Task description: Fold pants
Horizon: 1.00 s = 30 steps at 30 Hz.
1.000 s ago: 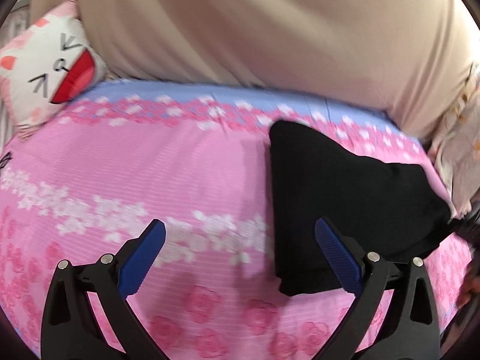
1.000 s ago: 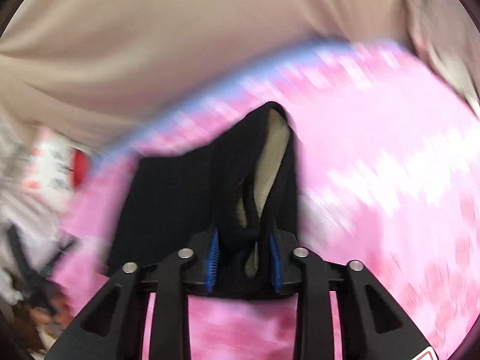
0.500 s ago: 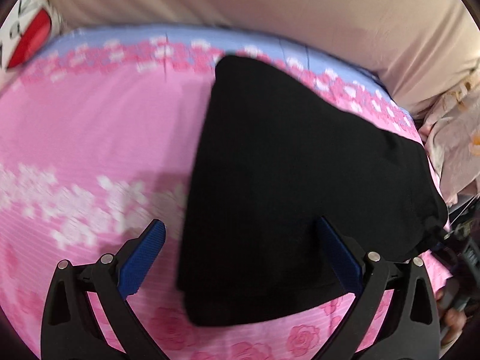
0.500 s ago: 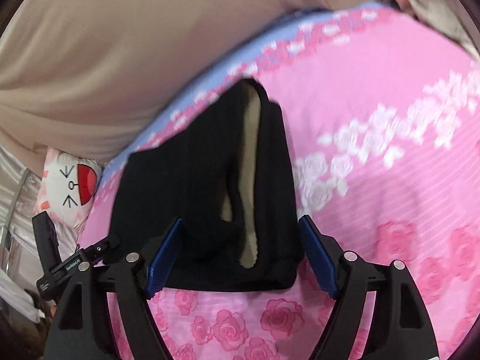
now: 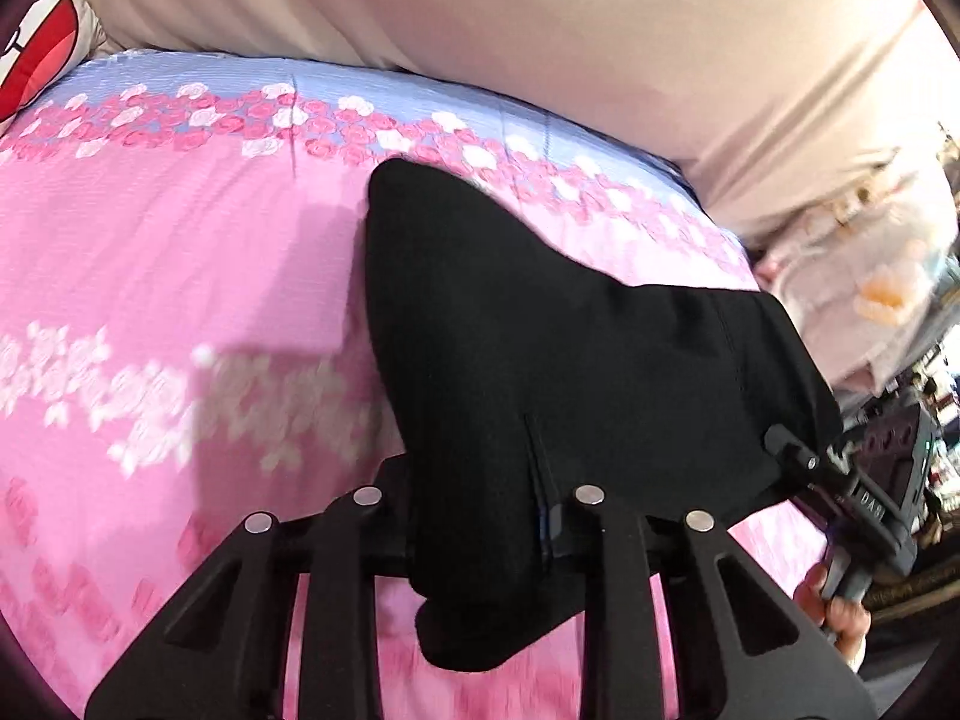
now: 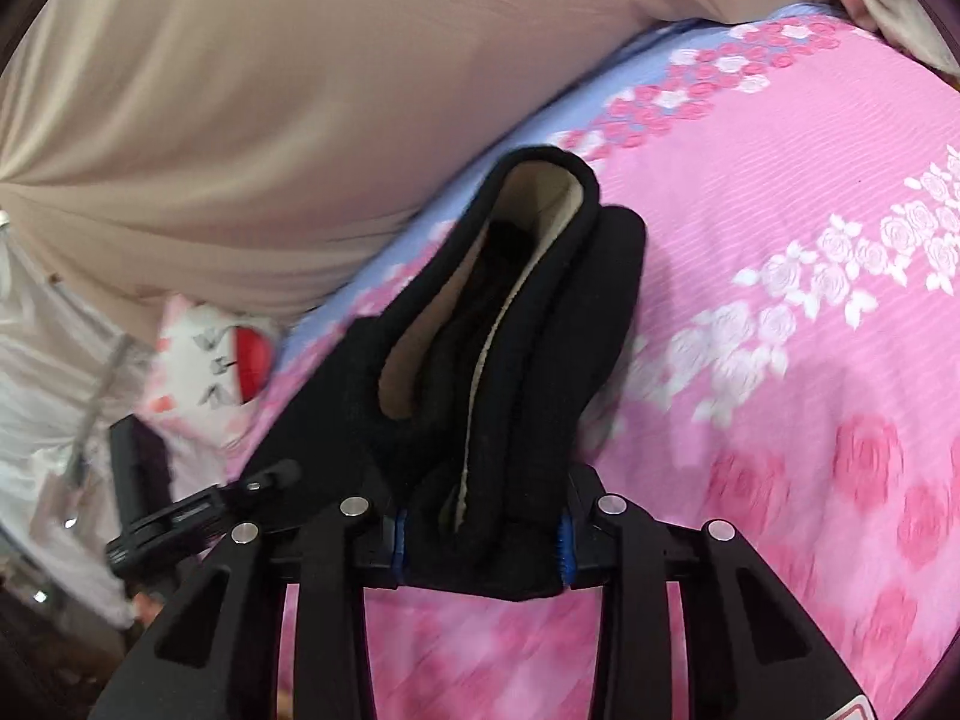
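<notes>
Here a pink flowered bed (image 5: 180, 276) meets a beige curtain (image 5: 540, 30), while left tongs (image 5: 480, 531) and right tongs (image 6: 480, 534) each pinch the folded black pants (image 5: 540, 360).

A home bedroom: a bed under a pink rose-print sheet (image 5: 150, 240), a beige quilt (image 5: 540, 30) heaped far, a cat-face pillow (image 6: 210, 348) far left.
</notes>
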Motion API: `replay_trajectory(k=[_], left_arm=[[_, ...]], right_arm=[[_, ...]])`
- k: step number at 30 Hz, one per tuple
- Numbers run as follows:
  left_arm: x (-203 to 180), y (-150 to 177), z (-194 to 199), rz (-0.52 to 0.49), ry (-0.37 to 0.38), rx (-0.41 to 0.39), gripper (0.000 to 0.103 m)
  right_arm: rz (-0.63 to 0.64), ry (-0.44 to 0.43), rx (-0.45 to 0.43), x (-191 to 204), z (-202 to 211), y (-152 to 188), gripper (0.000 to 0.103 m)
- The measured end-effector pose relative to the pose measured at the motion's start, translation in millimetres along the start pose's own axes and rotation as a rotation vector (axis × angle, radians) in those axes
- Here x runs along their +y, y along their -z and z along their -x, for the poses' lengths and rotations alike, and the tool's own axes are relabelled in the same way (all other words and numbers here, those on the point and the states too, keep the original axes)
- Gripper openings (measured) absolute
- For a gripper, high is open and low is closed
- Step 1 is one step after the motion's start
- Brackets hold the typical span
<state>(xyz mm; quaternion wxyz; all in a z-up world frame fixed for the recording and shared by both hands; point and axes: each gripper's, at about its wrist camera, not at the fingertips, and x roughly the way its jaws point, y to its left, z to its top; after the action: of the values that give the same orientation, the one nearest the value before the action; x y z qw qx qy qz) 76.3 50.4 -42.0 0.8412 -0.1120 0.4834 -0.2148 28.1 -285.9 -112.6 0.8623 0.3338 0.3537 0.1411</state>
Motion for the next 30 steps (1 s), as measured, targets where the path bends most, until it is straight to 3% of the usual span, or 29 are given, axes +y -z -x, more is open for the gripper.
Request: replay_trajectory(k=[2,5,7,9,11,12,13,14,15,16,18,21,24,27,30], left_arm=[[0.3,17.5,12.7,-0.011,0.004,0.025,0.027],[3.5,45.0,7.3,-0.030,-0.062,0.070,0.037],[8.7,53.5,3.1,-0.023,-0.103,0.064,0.047],[8.4,50.0,18.0,-0.020,-0.138,0.012,0.045],[-0.8,40.5,43.9,-0.052,-0.198,-0.106,0.047],[-5.1,37.0,53.0,-0.067,-0.223,-0.152,0.051],[-12.6,31.3,63.4,-0.092,-0.246,-0.213,0.071],[-16.9,24.1,66.5,-0.108,-0.255,-0.250,0.086],[-22.6,18.8,67.0,-0.116,-0.265,-0.273,0.086],[-29.9,14.3,63.9,-0.131,-0.260,-0.284,0.086],[-40.9,9.4,47.3,-0.170,-0.255,-0.274,0.086],[-53.7,13.3,5.7,-0.194,-0.264,-0.180,0.086],[-53.5,24.7,-27.5,-0.196,-0.284,-0.096,0.086],[-50.7,31.9,-41.5,-0.210,-0.361,-0.096,0.087],[-44.3,35.3,-45.1,-0.208,-0.423,-0.113,0.097]], right_arm=[[0.002,0.015,0.031,-3.5,4.4,15.6,0.035],[0.017,0.198,0.095,-30.8,-6.7,41.2,0.056],[-0.045,0.146,0.062,-42.4,2.7,46.7,0.062],[-0.067,0.113,-0.006,-41.4,24.1,42.2,0.062],[-0.014,0.133,-0.078,-32.5,43.6,35.8,0.062],[0.008,0.135,-0.110,-27.8,51.1,32.1,0.062],[0.024,0.129,-0.134,-24.8,56.1,29.3,0.062],[0.040,0.131,-0.153,-22.3,58.1,25.9,0.059],[0.072,0.159,-0.163,-18.7,57.1,22.6,0.046],[0.116,0.231,-0.170,-15.3,53.1,18.9,0.019],[0.143,0.313,-0.186,-18.6,45.6,10.4,0.006],[0.146,0.356,-0.167,-29.1,38.1,-2.6,0.007],[0.188,0.339,-0.068,-33.2,15.5,-4.0,0.012],[0.256,0.287,-0.039,-14.5,5.3,3.9,0.014],[0.308,0.219,-0.023,3.6,0.2,10.7,0.033]])
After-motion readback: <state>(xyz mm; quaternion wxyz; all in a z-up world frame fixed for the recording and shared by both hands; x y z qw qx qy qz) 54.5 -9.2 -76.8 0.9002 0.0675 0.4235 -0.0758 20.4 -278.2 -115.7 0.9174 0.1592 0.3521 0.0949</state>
